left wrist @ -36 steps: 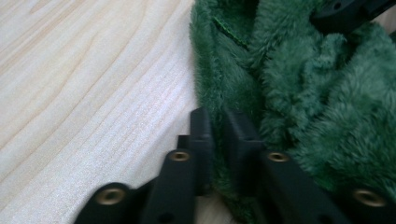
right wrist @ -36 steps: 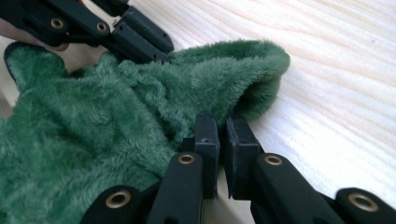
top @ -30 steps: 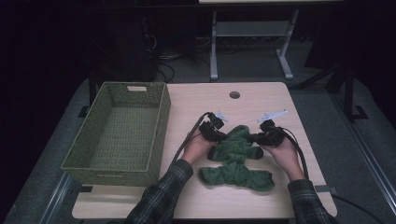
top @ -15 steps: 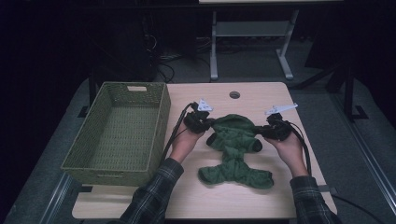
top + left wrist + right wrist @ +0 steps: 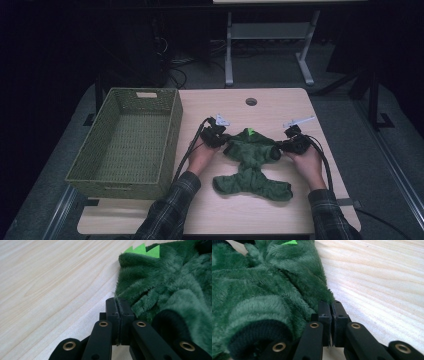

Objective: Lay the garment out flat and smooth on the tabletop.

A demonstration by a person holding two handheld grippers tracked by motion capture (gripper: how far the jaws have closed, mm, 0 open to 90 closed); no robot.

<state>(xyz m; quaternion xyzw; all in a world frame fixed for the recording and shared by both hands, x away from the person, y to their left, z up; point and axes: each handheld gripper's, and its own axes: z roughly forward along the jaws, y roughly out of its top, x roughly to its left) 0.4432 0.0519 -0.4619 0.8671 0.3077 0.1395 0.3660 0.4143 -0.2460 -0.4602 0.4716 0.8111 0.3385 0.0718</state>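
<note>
A fuzzy dark-green plush garment with a bright green felt spike (image 5: 251, 156) lies on the pale wooden table (image 5: 260, 210), at about 3 o'clock from the woven olive-green rectangular basket (image 5: 172, 131). The left gripper (image 5: 223, 141) pinches the garment's edge at 9 o'clock of its upper part; in the left gripper view its jaws are clenched together on a thin fold of the plush (image 5: 140, 290). The right gripper (image 5: 283, 147) grips the opposite edge at 3 o'clock, its jaws likewise pressed tight on the fabric's hem in the right gripper view, beside a rolled dark cuff (image 5: 259, 337).

The step in hand looks like folding or spreading the upper part of the garment. To do it well, both grips should stay firm on the thin edges, the hands should travel together at equal height so the fabric stays taut without twisting, and the fold should land squarely over the lower part toward 6 o'clock. Uneven pull would likely bunch the thick plush.

The basket stands well apart from the garment, with nothing in it.
</note>
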